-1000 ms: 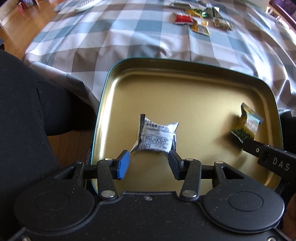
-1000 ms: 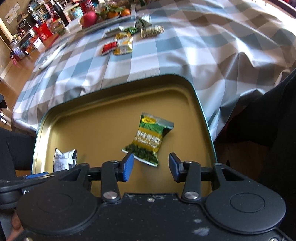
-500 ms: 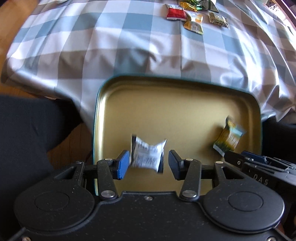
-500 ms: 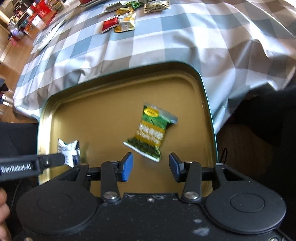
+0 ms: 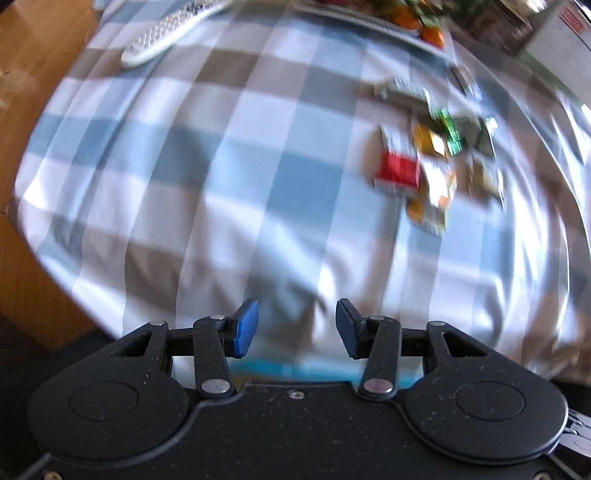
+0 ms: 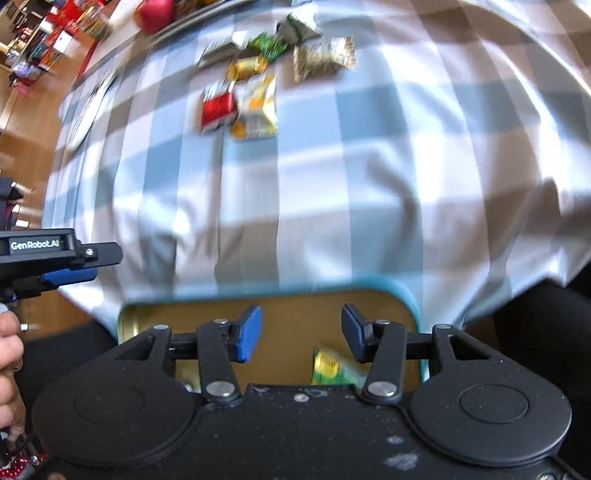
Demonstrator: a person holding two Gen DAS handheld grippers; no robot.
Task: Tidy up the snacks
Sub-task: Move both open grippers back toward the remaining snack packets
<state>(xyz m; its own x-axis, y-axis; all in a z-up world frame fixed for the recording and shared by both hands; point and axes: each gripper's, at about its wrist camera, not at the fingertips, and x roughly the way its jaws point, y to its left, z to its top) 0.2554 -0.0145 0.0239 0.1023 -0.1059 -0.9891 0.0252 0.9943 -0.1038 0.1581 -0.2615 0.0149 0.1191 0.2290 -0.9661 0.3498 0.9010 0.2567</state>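
Note:
Several snack packets lie in a blurred cluster on the checked tablecloth, among them a red packet (image 5: 399,168) (image 6: 218,107) and a yellow-orange packet (image 5: 434,195) (image 6: 258,105). My left gripper (image 5: 296,328) stands open and empty over bare cloth, short of the cluster; it also shows at the left edge of the right wrist view as the left gripper (image 6: 70,266). My right gripper (image 6: 301,332) is empty, its jaws opening, above the far rim of the gold tin tray (image 6: 288,306). A green packet (image 6: 332,367) lies in the tray just under it.
A white remote (image 5: 166,33) lies at the table's far left. A tray with oranges (image 5: 428,29) and a red apple (image 6: 153,14) stands at the back. The cloth hangs over the near edge. A hand (image 6: 9,354) shows at the left.
Both grippers have moved away from the tray's inside toward the cluster of packets. The white and green packets stayed in the tray. The right jaws stand wider.

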